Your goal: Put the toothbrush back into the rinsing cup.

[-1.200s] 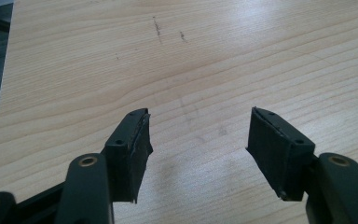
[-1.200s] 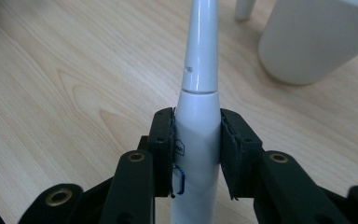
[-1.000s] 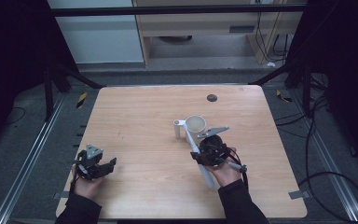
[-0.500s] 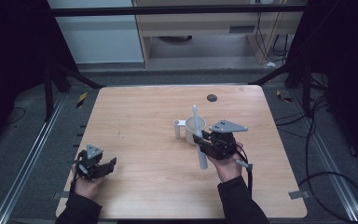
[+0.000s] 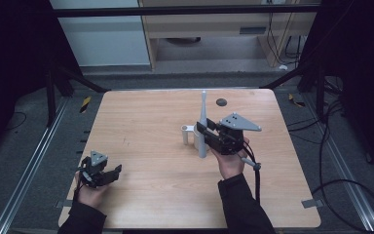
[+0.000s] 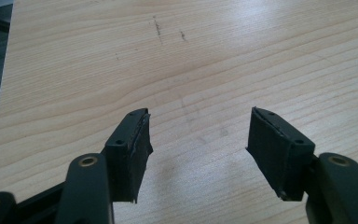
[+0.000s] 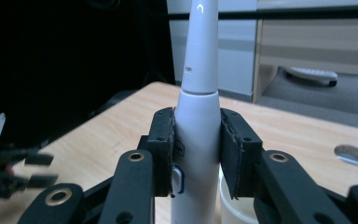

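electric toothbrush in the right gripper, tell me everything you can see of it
The electric toothbrush is white, smooth plastic by its look: a thick handle with a blue-rimmed button, narrowing into a slim neck. It stands upright, clamped at the handle between the right gripper pads, above a white cup on the wooden table.

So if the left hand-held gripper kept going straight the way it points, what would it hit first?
Probably just the wooden table. The left hand-held gripper is open and tilts down at bare wood, with nothing between or ahead of its jaws as far as its view shows.

one electric toothbrush (image 5: 203, 127), one white cup (image 5: 187, 135), two hand-held grippers, one table (image 5: 141, 122).
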Motion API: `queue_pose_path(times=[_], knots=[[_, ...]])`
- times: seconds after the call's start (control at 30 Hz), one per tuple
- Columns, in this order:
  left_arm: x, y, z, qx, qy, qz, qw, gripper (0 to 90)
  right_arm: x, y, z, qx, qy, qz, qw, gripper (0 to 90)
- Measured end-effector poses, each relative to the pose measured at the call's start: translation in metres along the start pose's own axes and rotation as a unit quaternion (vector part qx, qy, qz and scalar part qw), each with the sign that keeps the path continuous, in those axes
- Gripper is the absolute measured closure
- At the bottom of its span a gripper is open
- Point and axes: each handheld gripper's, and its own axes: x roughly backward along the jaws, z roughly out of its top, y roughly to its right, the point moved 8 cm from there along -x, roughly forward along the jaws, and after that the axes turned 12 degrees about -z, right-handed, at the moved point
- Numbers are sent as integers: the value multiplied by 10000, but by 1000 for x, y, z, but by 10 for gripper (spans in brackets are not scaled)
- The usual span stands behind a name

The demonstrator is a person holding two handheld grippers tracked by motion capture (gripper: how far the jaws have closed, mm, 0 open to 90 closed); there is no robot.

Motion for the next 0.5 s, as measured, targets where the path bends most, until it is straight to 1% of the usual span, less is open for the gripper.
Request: queue_pose_path(times=[0.1, 0.27, 0.37, 0.4, 0.5], knots=[[0, 0, 0, 2, 0, 6, 10000, 378, -5, 4, 11, -127, 208, -24, 9997, 677], [0, -1, 0, 7, -5, 3, 10000, 378, -15, 15, 24, -273, 464, -208, 9983, 677], [0, -1, 0, 4, -5, 4, 10000, 378, -22, 23, 29, -342, 574, -330, 9972, 677], [0, -1, 0, 2, -3, 3, 10000, 378, -24, 25, 30, -418, 582, -344, 9968, 676], [0, -1, 0, 7, -5, 1, 10000, 378, -32, 32, 31, -487, 601, -414, 9961, 676]])
